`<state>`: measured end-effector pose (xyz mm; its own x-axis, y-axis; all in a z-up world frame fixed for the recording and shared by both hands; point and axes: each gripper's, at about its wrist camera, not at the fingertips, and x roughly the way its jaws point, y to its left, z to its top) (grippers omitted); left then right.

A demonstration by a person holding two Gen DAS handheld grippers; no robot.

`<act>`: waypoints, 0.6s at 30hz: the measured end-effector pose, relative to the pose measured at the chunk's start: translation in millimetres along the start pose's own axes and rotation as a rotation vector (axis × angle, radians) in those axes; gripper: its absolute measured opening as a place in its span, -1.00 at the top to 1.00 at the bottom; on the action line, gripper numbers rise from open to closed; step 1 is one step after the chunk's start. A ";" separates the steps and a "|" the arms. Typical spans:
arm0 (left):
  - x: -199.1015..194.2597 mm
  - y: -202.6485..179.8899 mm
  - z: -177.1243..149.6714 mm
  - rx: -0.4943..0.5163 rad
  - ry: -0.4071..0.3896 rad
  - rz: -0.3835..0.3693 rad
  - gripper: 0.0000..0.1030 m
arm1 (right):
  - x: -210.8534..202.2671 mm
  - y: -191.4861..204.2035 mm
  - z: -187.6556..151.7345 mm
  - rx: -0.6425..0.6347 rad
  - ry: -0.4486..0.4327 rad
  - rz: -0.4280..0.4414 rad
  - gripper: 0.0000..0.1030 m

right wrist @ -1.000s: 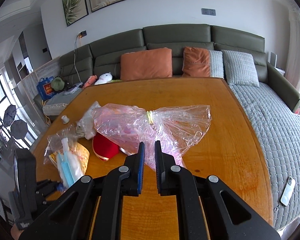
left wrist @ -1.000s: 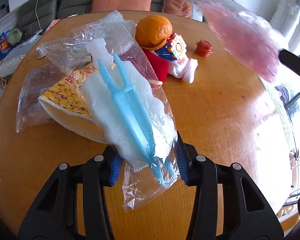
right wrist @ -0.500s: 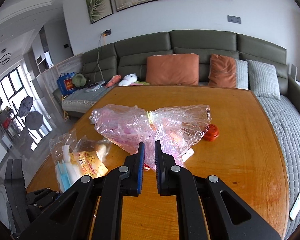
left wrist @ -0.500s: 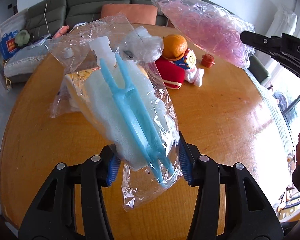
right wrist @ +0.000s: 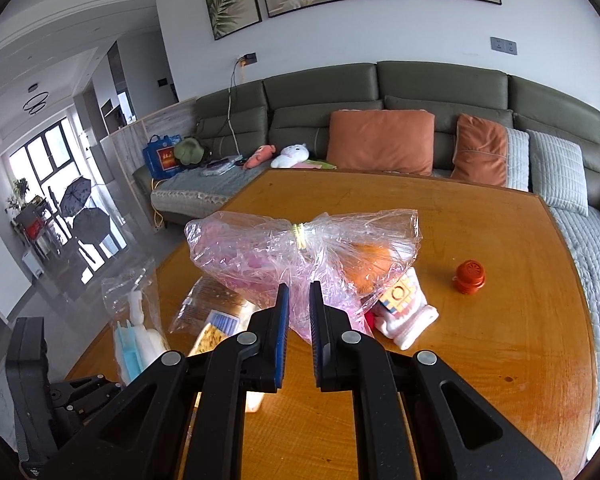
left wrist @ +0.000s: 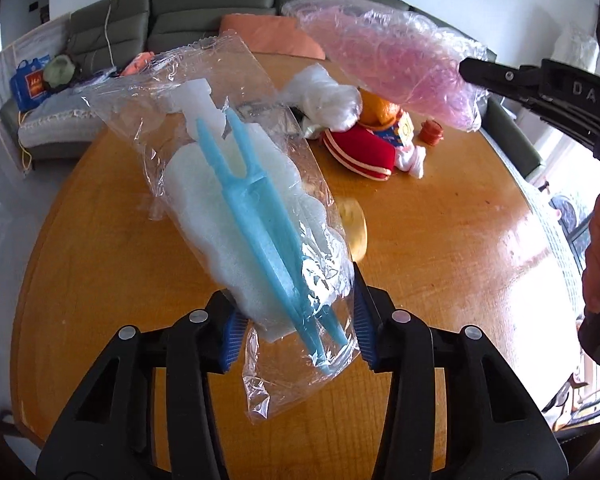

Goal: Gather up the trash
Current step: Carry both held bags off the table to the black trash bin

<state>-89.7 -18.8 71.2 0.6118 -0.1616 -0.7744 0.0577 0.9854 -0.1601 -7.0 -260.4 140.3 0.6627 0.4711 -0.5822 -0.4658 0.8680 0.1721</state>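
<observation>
A clear plastic bag [left wrist: 252,208] with white foam and blue plastic tweezers inside hangs above the round wooden table [left wrist: 440,240]. My left gripper [left wrist: 296,332] grips its lower end, its jaws closing on it. A pink-tinted plastic bag [right wrist: 260,252] tied with a yellow band is held off the table by my right gripper [right wrist: 299,312], which is shut on its lower fold. The left wrist view shows the pink bag [left wrist: 396,68] at upper right, with the right gripper's black body [left wrist: 540,92] behind it. At lower left in the right wrist view is the clear bag [right wrist: 136,332].
On the table lie an orange [left wrist: 380,110], a red cloth [left wrist: 360,152], a colourful cube toy [right wrist: 398,292], a white sock [right wrist: 412,320], a small red cap [right wrist: 470,276], a yellow snack packet [right wrist: 216,336] and a white plastic wad [left wrist: 324,92]. A green sofa [right wrist: 380,92] stands behind.
Both grippers have lifted their bags higher off the table and drawn back. The yellow snack packet that lay under the clear bag has dropped away from it.
</observation>
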 end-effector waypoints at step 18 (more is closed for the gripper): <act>-41.7 156.9 16.1 -0.110 -0.092 0.093 0.13 | 70.9 157.6 31.6 -0.094 0.012 0.091 0.79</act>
<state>-93.4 143.4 88.3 0.6802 -0.0590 -0.7306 -0.0863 0.9834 -0.1597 -14.9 -85.2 151.2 0.6081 0.5452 -0.5771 -0.5774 0.8026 0.1499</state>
